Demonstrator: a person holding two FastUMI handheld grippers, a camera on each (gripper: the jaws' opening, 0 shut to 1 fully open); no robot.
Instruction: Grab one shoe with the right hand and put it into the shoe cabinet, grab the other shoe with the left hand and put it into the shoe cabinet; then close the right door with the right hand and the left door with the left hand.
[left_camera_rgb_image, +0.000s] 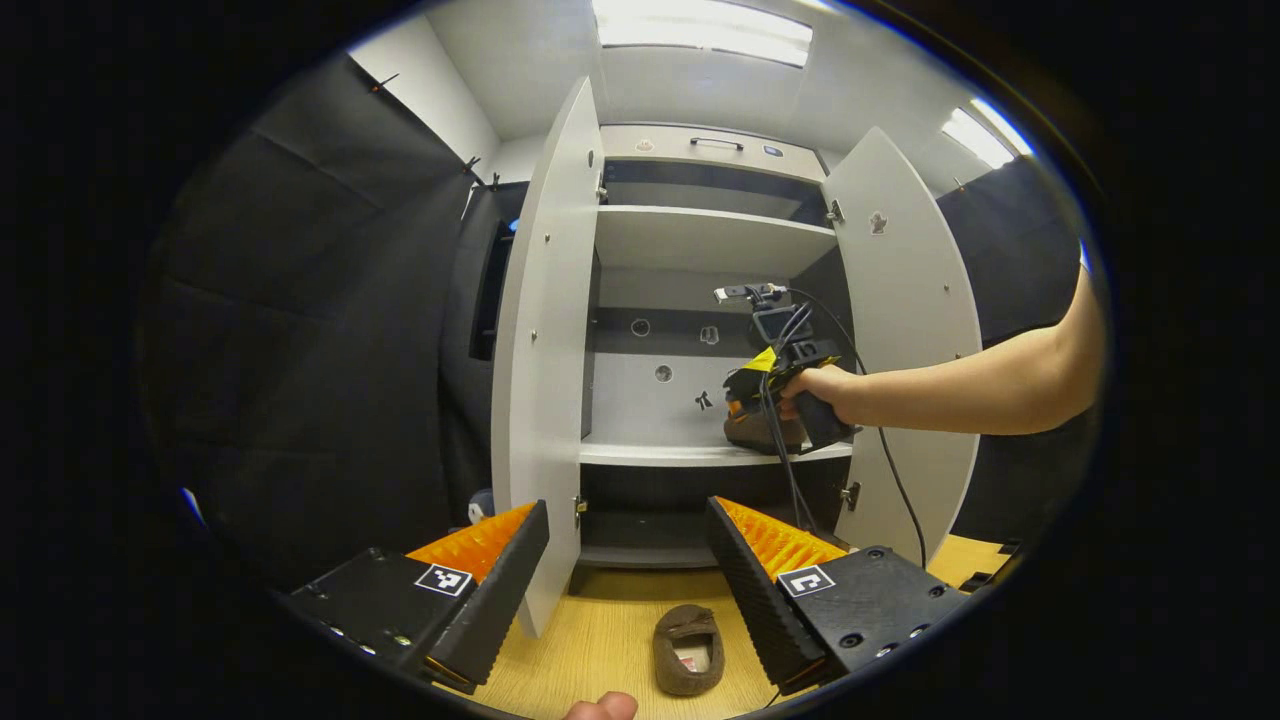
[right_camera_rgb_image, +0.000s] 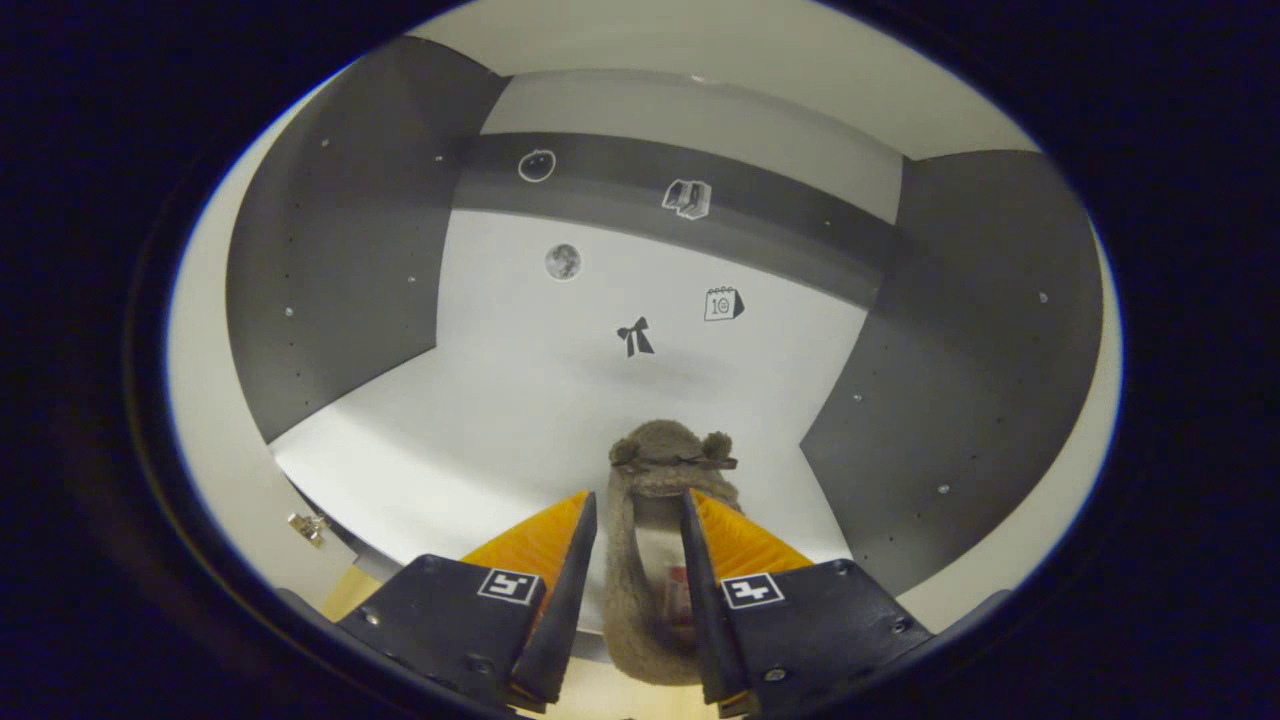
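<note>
A brown fuzzy shoe (right_camera_rgb_image: 665, 450) sits between my right gripper's (right_camera_rgb_image: 637, 510) fingers, which are shut on it, toe pointing at the back wall over the white middle shelf (right_camera_rgb_image: 480, 420) of the shoe cabinet. The left gripper view shows that right gripper (left_camera_rgb_image: 748, 398), held by a hand, with the shoe (left_camera_rgb_image: 762, 432) low over the shelf (left_camera_rgb_image: 660, 453). The other brown shoe (left_camera_rgb_image: 688, 650) lies on the wooden floor, just below and between the fingers of my left gripper (left_camera_rgb_image: 628, 575), which is open and holds nothing. Both cabinet doors, left (left_camera_rgb_image: 540, 350) and right (left_camera_rgb_image: 905, 330), stand open.
A cable (left_camera_rgb_image: 895, 470) hangs from the right gripper in front of the right door. The person's forearm (left_camera_rgb_image: 980, 385) reaches in from the right. A fingertip (left_camera_rgb_image: 600, 706) shows at the bottom edge. An upper shelf (left_camera_rgb_image: 710, 235) and a lower one (left_camera_rgb_image: 640, 553) are in the cabinet.
</note>
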